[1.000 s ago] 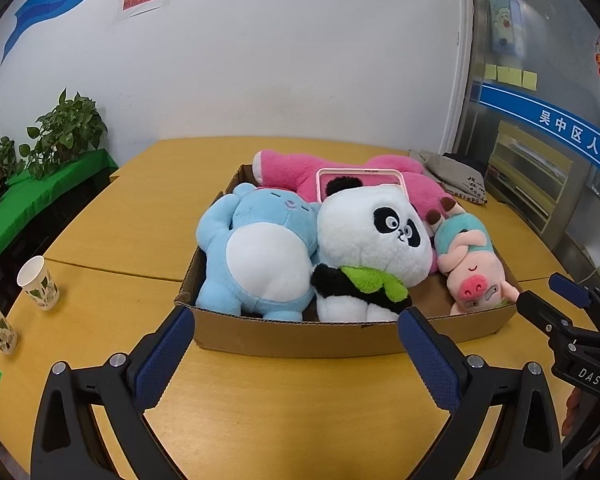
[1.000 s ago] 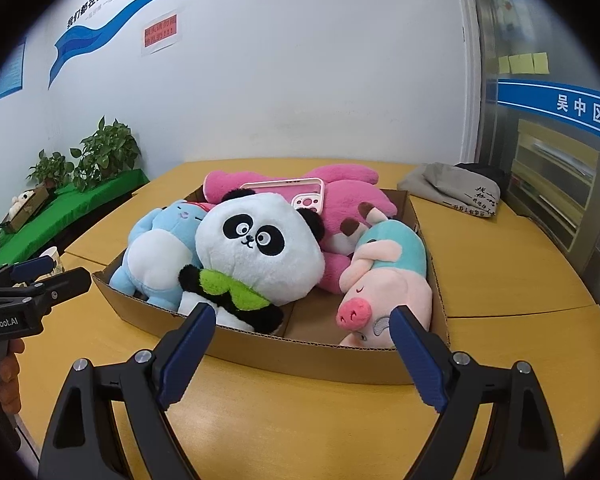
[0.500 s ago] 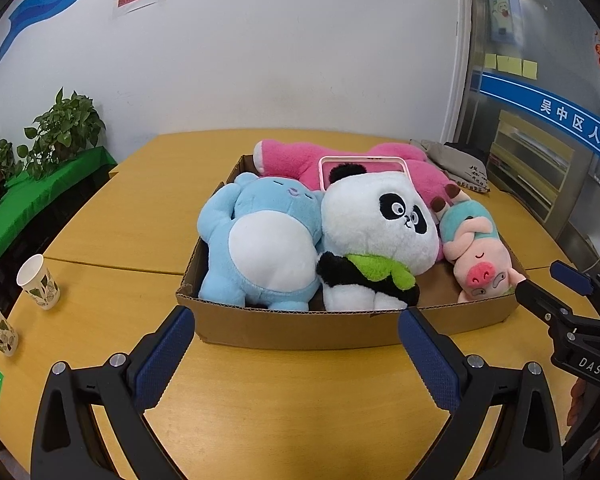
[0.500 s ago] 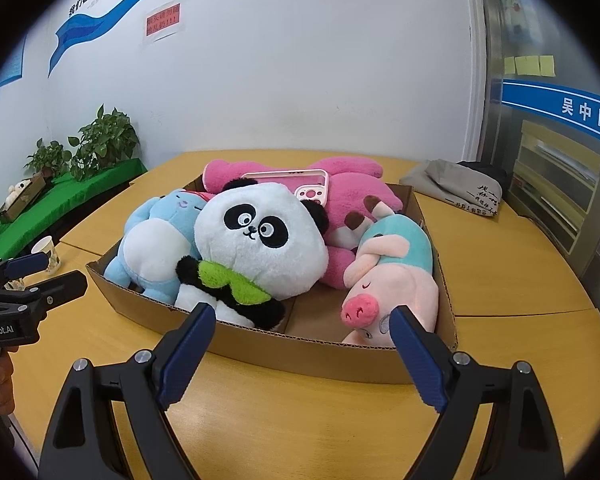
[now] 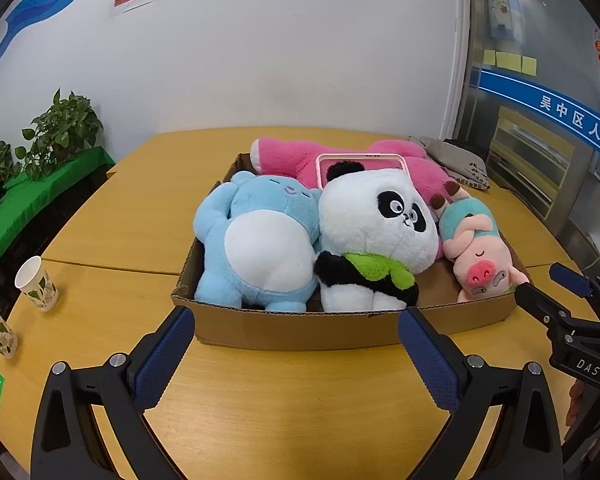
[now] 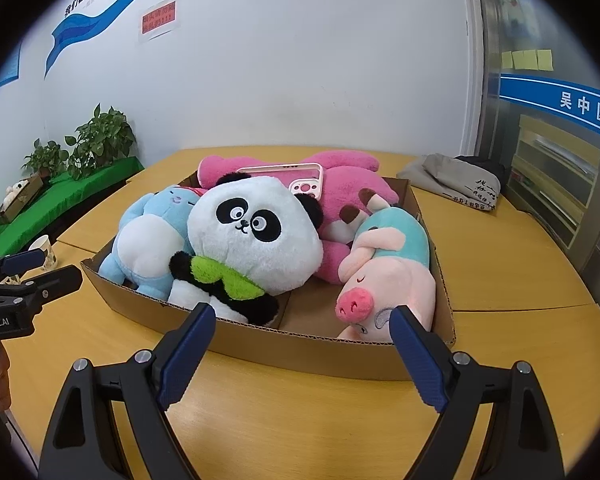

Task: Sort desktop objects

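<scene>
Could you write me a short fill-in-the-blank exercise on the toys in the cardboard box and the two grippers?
1. The panda wears a ____ scarf.
2. The pink phone case rests on the ____ plush toy.
3. In the cardboard box, the pig lies on the panda's ____ side in the left wrist view.
4. Both the left gripper and the right gripper are ____.

Missing words: green; pink; right; open

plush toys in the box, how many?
4. Blue plush at left, panda in the middle, pig at right, pink plush lying across the back. More may be hidden underneath.
</scene>
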Demonstrator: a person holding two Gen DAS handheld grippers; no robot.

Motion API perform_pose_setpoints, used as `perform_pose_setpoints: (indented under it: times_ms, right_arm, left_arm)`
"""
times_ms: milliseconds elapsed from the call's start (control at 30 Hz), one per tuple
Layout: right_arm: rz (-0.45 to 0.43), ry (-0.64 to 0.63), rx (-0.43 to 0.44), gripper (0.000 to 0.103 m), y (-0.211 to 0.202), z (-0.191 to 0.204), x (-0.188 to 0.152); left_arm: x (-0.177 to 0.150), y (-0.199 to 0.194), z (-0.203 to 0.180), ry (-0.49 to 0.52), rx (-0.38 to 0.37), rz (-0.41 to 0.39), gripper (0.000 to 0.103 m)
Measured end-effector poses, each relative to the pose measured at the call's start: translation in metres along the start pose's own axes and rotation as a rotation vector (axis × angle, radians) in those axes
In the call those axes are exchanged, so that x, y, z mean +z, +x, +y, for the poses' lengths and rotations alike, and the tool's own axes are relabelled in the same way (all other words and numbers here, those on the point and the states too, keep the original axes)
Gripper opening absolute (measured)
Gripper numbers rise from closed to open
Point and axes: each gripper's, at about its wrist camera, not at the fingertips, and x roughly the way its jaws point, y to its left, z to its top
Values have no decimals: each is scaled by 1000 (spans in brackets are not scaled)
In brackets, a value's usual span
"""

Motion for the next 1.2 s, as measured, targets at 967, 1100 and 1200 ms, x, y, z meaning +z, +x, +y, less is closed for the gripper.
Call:
perform_pose_setpoints:
  times_ms: [967,1100,1200]
  right_arm:
    - [31,-9,-6,89,15,3,-4]
    - [27,-10,-9,89,15,3,-4]
    - [28,-9,-7,89,16,3,-4]
  left_arm:
    - [-5,24,-7,-16,-30,57,103]
    - [-6,25,-8,-19,-31,58,103]
    - [-5,25,-10,-9,-48,60,103]
